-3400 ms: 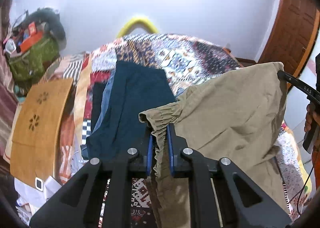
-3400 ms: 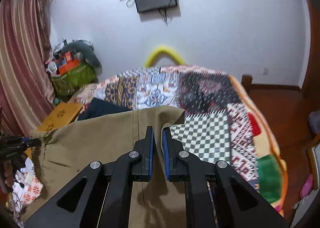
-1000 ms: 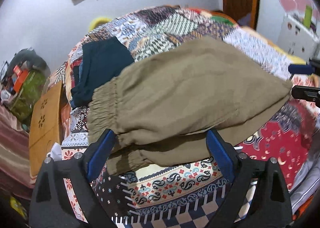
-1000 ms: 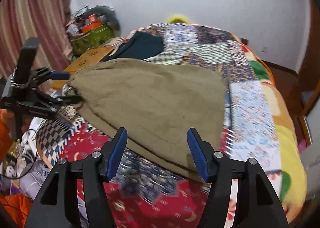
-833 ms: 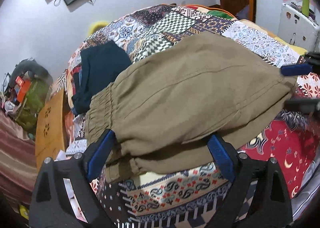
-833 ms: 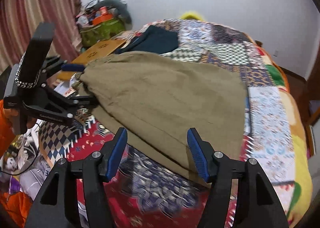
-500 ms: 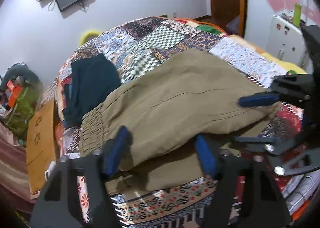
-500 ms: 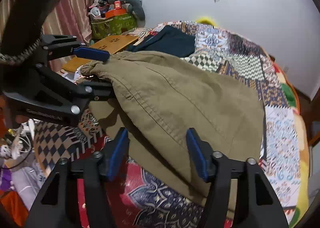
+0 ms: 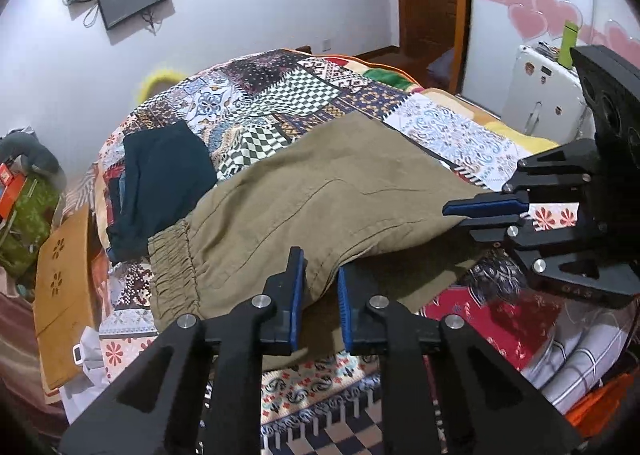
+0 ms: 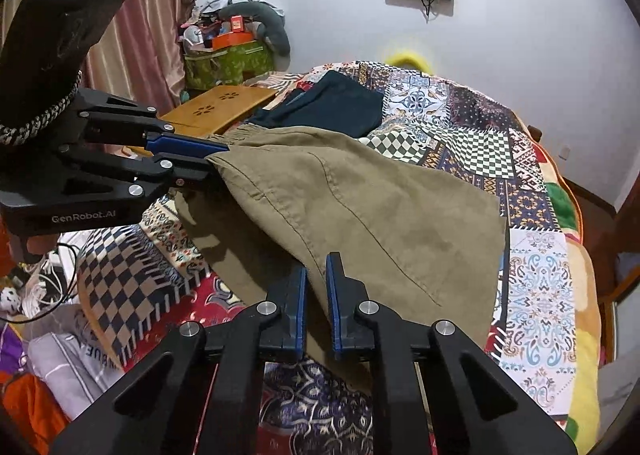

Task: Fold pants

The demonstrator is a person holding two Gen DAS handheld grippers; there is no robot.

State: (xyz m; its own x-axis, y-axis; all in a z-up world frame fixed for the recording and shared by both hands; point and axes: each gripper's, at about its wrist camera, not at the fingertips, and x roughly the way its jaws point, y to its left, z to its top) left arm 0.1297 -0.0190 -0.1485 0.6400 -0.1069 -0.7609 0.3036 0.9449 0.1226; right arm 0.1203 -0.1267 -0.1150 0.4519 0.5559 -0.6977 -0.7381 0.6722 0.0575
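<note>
A second ago both grippers were standing wide over the olive pants [image 9: 320,191]; now the left gripper [image 9: 320,303] is pinching the near edge by the elastic waistband, its jaws having just been closing, cloth between them. The right gripper [image 10: 316,303] is likewise clamping the near hem edge, jaws just closed on fabric. The gripped upper layer is lifting off the bed [image 10: 536,295], the lower layer showing in shadow beneath
</note>
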